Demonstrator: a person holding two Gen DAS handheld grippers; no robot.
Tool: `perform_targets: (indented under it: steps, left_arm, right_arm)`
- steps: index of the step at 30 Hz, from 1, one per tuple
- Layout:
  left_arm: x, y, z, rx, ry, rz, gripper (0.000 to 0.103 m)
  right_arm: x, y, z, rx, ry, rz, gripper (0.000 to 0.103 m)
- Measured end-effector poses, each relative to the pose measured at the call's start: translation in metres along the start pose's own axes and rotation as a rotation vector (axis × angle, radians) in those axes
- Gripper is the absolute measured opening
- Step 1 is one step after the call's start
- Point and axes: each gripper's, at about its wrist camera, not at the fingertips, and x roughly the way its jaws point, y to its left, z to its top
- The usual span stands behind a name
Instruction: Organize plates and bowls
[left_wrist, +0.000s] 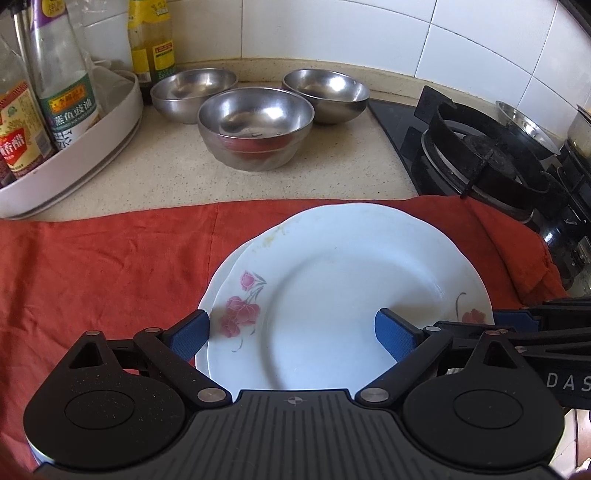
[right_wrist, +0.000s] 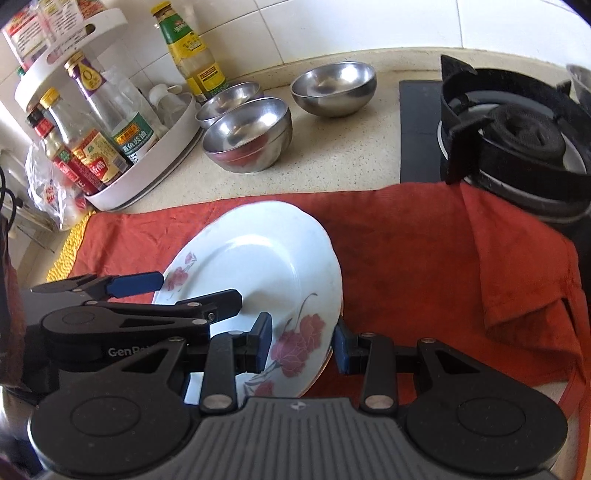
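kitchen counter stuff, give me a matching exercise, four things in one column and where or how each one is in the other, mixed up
Things:
1. white floral plate
2. red cloth
3. steel bowls
4. sauce bottles

Places or states:
A. standing in the white rack
B. spread on the counter beside the gas burner
C. bare on the counter near the tiled wall
D. on the cloth, its rim between the right hand-held gripper pads

Pairs: 1-D, 2-B, 3-C, 4-A
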Motion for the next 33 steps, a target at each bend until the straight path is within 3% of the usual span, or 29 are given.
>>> perform_targets:
  steps: [3, 6, 11, 17, 25, 33]
  left_arm:
    - [-0.003, -0.006, 0.001, 0.024, -0.029, -0.009, 0.083]
    - [-0.002, -0.006, 0.002, 0.03, -0.033, -0.002, 0.09]
    - [-0.006, 0.005, 0.003, -0.02, -0.034, -0.007, 0.091]
    - [-0.016, 0.005, 0.008, -0.031, -0.068, -0.007, 0.091]
    - [-0.014, 0.029, 0.033, -0.105, -0.071, 0.073, 0.095]
    - [-0.011, 0.052, 0.073, -0.106, -0.115, 0.11, 0.096]
  right_arm:
    - [0.001, 0.0, 0.002, -0.018, -0.004, -0.006, 0.037]
    - [0.003, -0.004, 0.002, -0.042, -0.011, -0.05, 0.037]
    - [-0.003, -0.017, 0.006, -0.04, -0.049, -0.075, 0.037]
    - [-0.007, -0.012, 0.017, -0.079, -0.081, -0.016, 0.037]
    - [0.008, 0.003, 0.063, -0.137, -0.104, 0.044, 0.037]
    - [0.027, 0.014, 0.112, -0.149, -0.11, 0.024, 0.037]
